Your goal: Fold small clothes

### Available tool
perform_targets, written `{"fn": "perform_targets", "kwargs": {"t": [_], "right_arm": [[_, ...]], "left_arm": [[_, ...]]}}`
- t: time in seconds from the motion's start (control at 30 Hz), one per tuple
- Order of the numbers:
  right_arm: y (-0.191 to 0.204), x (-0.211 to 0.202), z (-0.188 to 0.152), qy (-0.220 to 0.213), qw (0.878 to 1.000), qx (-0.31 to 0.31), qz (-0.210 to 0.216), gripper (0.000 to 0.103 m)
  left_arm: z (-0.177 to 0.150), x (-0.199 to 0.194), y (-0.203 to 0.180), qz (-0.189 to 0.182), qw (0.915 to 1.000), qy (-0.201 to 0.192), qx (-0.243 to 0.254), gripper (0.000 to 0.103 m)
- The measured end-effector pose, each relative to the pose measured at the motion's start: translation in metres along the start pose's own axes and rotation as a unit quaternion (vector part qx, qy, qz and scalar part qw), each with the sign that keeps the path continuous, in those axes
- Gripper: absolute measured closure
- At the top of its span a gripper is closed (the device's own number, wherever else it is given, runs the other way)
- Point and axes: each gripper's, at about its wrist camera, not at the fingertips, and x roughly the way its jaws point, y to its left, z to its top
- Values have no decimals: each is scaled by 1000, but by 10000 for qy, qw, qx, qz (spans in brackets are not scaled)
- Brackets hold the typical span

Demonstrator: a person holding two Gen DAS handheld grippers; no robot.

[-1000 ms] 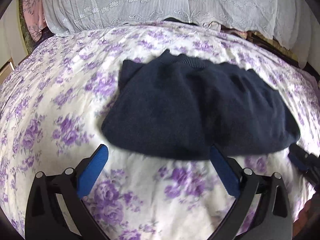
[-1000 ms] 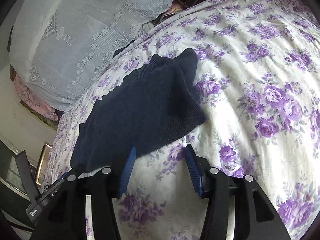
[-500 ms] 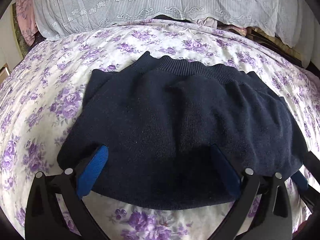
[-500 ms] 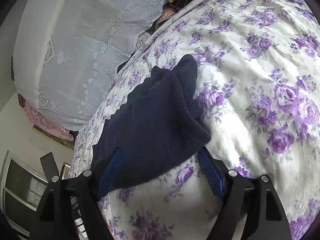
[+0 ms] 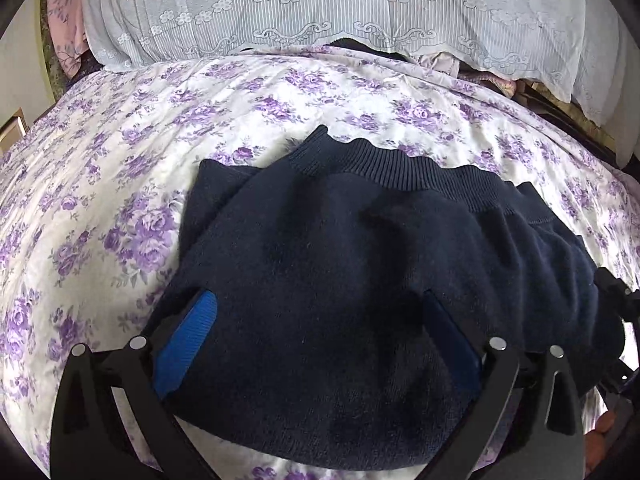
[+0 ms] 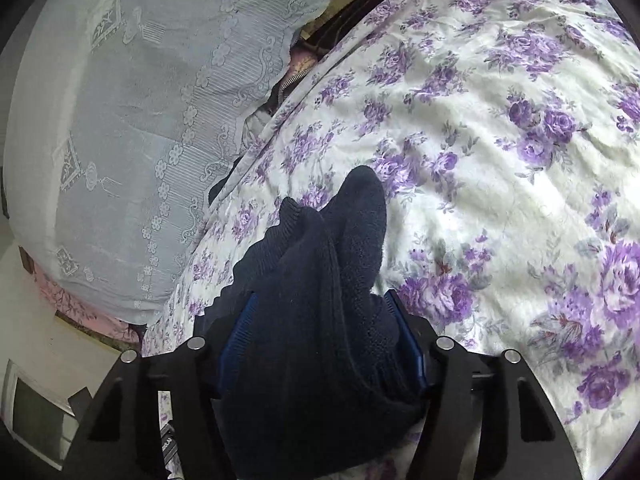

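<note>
A dark navy knit sweater point(image 5: 360, 260) lies folded on the floral bedspread point(image 5: 120, 160), its ribbed hem toward the pillows. My left gripper point(image 5: 316, 304) is open, its blue fingers point(image 5: 188, 336) straddling the near edge of the sweater, which lies between them. In the right wrist view the sweater point(image 6: 320, 300) bunches up between the blue pads of my right gripper point(image 6: 320, 312); the jaws stand open on either side of the sweater's right end, with a sleeve end point(image 6: 360, 196) pointing away.
A white lace-covered pillow point(image 5: 320, 8) runs along the head of the bed, also in the right wrist view point(image 6: 140, 120). Pink fabric point(image 5: 64, 12) sits at the far left. Other clothes and dark items point(image 6: 340, 16) lie beyond the pillow. The right gripper's body shows at the left view's right edge point(image 5: 616, 308).
Both grippers have moved forward onto the sweater. It now lies between the fingers of each, where before it lay ahead of them. The right view has tilted toward the pillow.
</note>
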Motion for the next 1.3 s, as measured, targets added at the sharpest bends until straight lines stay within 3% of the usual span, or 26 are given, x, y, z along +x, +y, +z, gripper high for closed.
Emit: {"fn": "perform_targets", "kwargs": {"t": [0.23,0.33,0.5,0.67,0.8,1.0,1.17,1.3], "right_arm": [[24,-1,-6,-142,9971,-739,-88,41],[22,18,-10,292,9958,-832,-251,41],[11,18,-8,260,9978,-566,-239,60],[9,20,-7,267,9982,-509,-194,60],[7,21,-7,267,9986,-429,-155,59],[11,22,-8,249,9980,-566,-131,49],[9,22,-7,236,9983,-530,-106,50],[5,21,-6,223,9987,-435,-134,57]], "left_arm": [[-7,8,-14,406,9983,-5,412,4],[-8,5,-15,462,9978,-79,468,4],[-8,-1,-12,326,9985,-165,418,5],[-8,-19,-16,49,9973,-560,482,4],[-11,1,-28,205,9967,-187,756,4],[-12,0,-27,200,9970,-188,719,4],[-12,1,-27,187,9971,-182,709,4],[-12,1,-27,186,9971,-182,713,4]]}}
